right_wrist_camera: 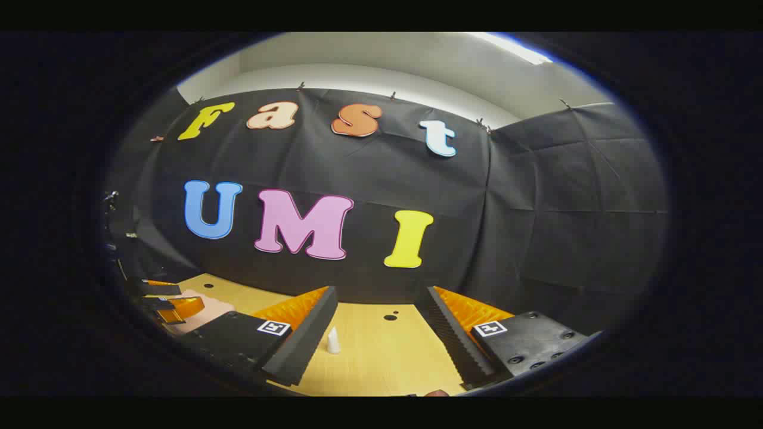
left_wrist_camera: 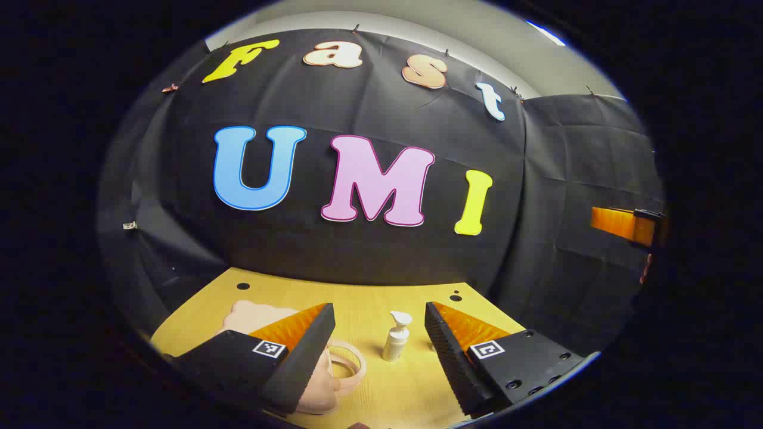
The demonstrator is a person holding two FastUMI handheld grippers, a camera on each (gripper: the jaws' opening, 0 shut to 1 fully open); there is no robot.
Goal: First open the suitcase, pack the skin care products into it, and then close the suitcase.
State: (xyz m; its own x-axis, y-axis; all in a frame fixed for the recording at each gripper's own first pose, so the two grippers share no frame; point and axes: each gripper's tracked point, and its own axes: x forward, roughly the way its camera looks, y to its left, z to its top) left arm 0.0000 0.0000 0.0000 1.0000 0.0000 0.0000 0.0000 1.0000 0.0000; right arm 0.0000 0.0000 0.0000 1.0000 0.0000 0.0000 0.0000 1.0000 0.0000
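Left claw (left_wrist_camera: 380,325): open, its two fingers spread wide apart and raised above the wooden surface (left_wrist_camera: 369,298), gripping nothing. In the left gripper view, a white pump bottle (left_wrist_camera: 396,336) stands upright on the surface, framed in the gap between the fingers and clear of both. The pale pink suitcase (left_wrist_camera: 262,316) lies on the surface at the lower left, partly hidden behind the left finger (left_wrist_camera: 301,351). Its looped handle (left_wrist_camera: 349,363) projects toward the bottle without touching it. Whether the suitcase lid is closed or ajar cannot be determined from this view. Two dark holes are visible in the surface near the black cloth wall (left_wrist_camera: 357,238).

Right claw (right_wrist_camera: 381,322): open, fingers spread wide apart above the same surface (right_wrist_camera: 381,351), gripping nothing. In the right gripper view, the bottle (right_wrist_camera: 333,341) appears small and farther off, just beside the inner edge of the left-hand finger (right_wrist_camera: 310,339). The suitcase (right_wrist_camera: 202,313) shows as a pink patch at the far left, with the left claw (right_wrist_camera: 170,304) above it.

The right claw (left_wrist_camera: 626,225) appears at the far right edge of the left gripper view, well apart from the bottle.
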